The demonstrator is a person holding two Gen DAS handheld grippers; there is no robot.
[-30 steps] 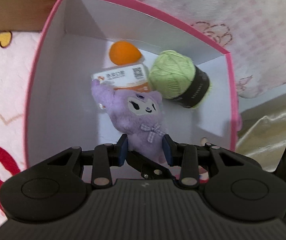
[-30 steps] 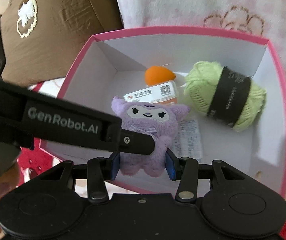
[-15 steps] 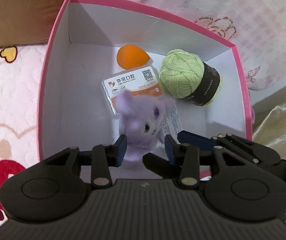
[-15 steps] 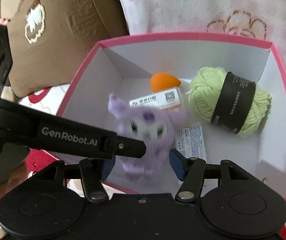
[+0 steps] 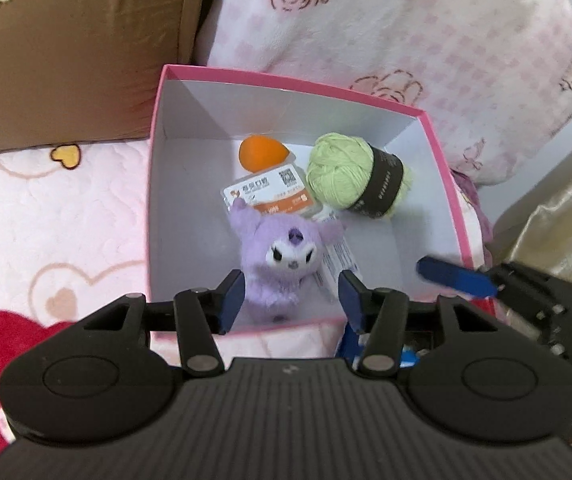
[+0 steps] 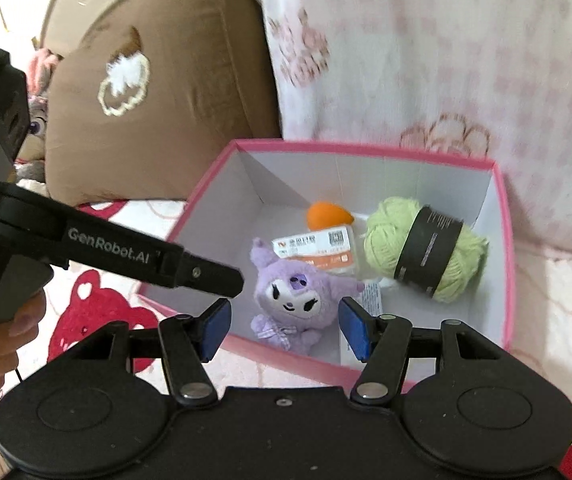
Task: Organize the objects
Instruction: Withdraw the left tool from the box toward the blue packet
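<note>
In the left wrist view, the left gripper (image 5: 290, 300) hangs with its blue-padded jaws spread wide and nothing between them, above the near wall of a pink-rimmed cardboard box (image 5: 442, 176) with smooth white inner walls. A fuzzy purple plush toy (image 5: 283, 264) sits upright on the box floor near the front, its white face toward the camera. Behind it lies a flat glossy packet (image 5: 269, 196) printed with a QR code and an orange band, and behind that a smooth orange teardrop sponge (image 5: 259, 153). To the right rests a round ball of pale green yarn (image 5: 338, 172), wrapped in a black paper band. A printed paper tag (image 5: 336, 258) lies flat beside the plush. The box stands on a quilted pink blanket (image 5: 45, 216) with heart outlines. Only here does a blue finger of the other tool show, over the box's right rim.

In the right wrist view, the right gripper (image 6: 284, 330) is likewise spread and empty, at the box's (image 6: 504, 240) near edge. This side alone shows the plush's (image 6: 296, 300) gingham bow, the black shaft of the other gripper lettered "GenRobot.AI" and the bare hand (image 6: 1, 340) holding it, plus a brown velvety cushion (image 6: 153, 80) with a stitched white motif.
</note>
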